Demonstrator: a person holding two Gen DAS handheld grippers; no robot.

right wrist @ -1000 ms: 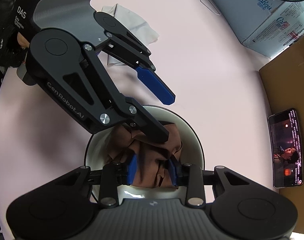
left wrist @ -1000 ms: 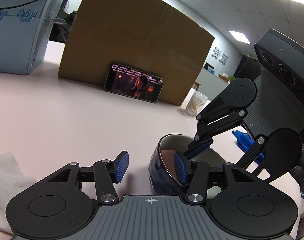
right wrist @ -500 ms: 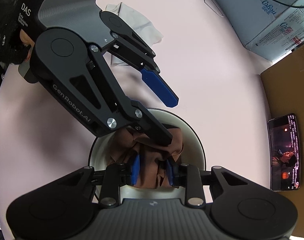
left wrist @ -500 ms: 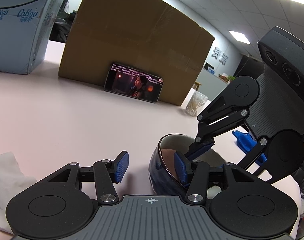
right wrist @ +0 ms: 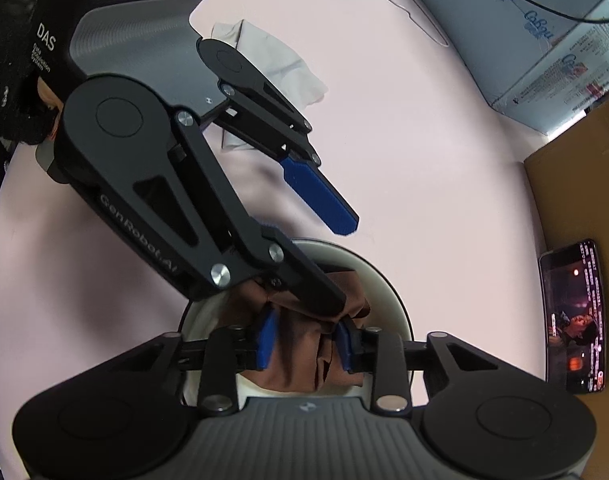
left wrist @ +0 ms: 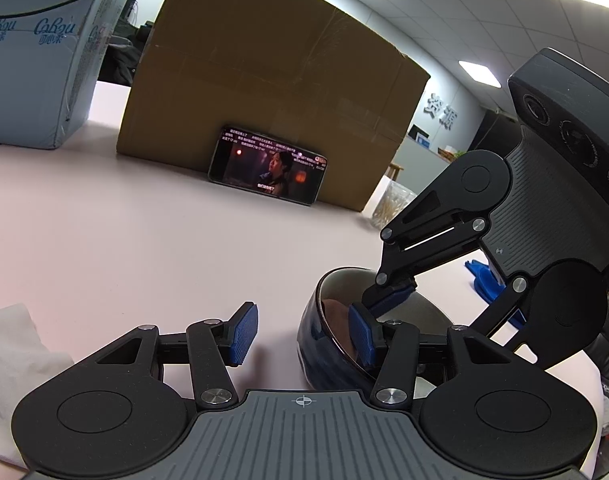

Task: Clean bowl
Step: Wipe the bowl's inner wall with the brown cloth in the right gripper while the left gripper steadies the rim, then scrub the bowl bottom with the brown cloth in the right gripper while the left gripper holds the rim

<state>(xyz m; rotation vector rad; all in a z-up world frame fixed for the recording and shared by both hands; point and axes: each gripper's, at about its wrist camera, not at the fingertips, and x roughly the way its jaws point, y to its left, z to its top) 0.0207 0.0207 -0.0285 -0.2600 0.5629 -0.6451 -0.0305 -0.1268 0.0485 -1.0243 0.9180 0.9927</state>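
A dark blue bowl with a pale inside stands on the pink table. My left gripper is open and straddles the bowl's near rim, one finger inside and one outside. My right gripper reaches down into the bowl and is shut on a brown cloth bunched on the bowl's inside. The right gripper also shows in the left wrist view, dipping into the bowl from the right.
A large cardboard box stands behind, with a phone playing video leaning on it. A blue-wrapped package stands at far left. White tissue lies beside the left gripper. A jar of cotton swabs stands at right.
The right gripper has shifted the brown cloth slightly inside the bowl. The left gripper has stayed on the rim, open.
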